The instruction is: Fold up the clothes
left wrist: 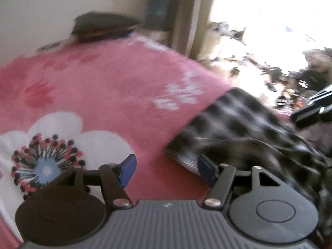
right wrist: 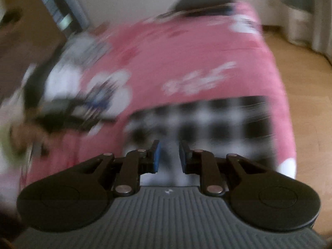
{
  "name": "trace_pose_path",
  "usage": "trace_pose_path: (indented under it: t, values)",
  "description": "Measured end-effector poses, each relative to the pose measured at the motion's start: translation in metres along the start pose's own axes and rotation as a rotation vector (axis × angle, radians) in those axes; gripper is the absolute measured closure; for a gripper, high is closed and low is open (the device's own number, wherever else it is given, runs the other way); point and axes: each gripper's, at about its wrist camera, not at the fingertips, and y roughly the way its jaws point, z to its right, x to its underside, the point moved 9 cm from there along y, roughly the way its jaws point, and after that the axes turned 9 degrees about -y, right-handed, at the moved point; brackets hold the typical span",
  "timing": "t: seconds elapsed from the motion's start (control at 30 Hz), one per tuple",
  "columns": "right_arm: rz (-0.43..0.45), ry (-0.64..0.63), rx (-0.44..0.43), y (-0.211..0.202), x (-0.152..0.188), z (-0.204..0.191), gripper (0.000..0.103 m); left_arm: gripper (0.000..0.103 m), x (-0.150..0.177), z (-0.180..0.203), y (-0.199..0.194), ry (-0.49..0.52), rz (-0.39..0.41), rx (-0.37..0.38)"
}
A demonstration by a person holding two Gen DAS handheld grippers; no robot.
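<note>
Nearest in the right wrist view: the right gripper [right wrist: 168, 155], its blue-padded fingers [right wrist: 156, 155] drawn close together with pale cloth showing in the narrow gap. Whether the pads pinch that cloth cannot be told through the blur, though the narrow set suggests a grip.

Directly ahead of it: a black-and-white checked fabric garment [right wrist: 199, 122], lying on a bed under a pink floral bedspread [right wrist: 197, 58]. Its long axis runs across this view, left to right, close to the bed's near edge.

Nearest in the left wrist view: the left gripper [left wrist: 167, 169], fingers [left wrist: 128, 168] standing apart with nothing between them, only bedspread below. The checked garment [left wrist: 238, 128] lies ahead and to the right of it, its near corner just beside the right-hand finger, bunched and trailing off to the right.

Judgement: the right hand is the nearer to the cloth; the left needs a short move rightward to reach the corner.

Further off: a dark rounded object [left wrist: 103, 26] at the bed's far end; wooden floor [right wrist: 300, 78] beside the bed. No containers are discernible.
</note>
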Motion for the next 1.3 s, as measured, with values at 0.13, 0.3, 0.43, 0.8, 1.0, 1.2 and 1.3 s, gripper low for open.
trace_pose_path:
  t: [0.13,0.3,0.43,0.8,1.0,1.2,1.3]
  values:
    - [-0.078,-0.149,0.034,0.004,0.026,-0.045,0.085,0.039,0.023,0.048,-0.009,0.116,-0.027,0.164]
    - [-0.128,-0.066,0.064,0.009,0.044,-0.046,0.085,0.048,0.045,0.081,0.011,0.124,-0.090,0.253]
    - [-0.137,-0.023,0.086,0.004,0.054,-0.046,0.085,0.048,0.044,0.077,0.014,0.041,-0.083,0.309]
    - [-0.178,0.021,0.151,0.000,0.083,-0.031,0.085,0.098,0.061,0.071,-0.005,-0.037,-0.074,0.308]
    - [-0.180,-0.012,0.174,0.016,0.078,-0.019,0.085,0.098,0.088,0.054,-0.014,-0.101,-0.142,0.282]
    - [-0.176,-0.091,0.164,0.043,0.062,-0.025,0.085,0.082,0.094,0.041,-0.016,-0.144,-0.196,0.288]
    - [-0.172,-0.126,0.154,0.050,0.056,-0.032,0.085,0.074,0.085,0.029,-0.017,-0.260,-0.176,0.297]
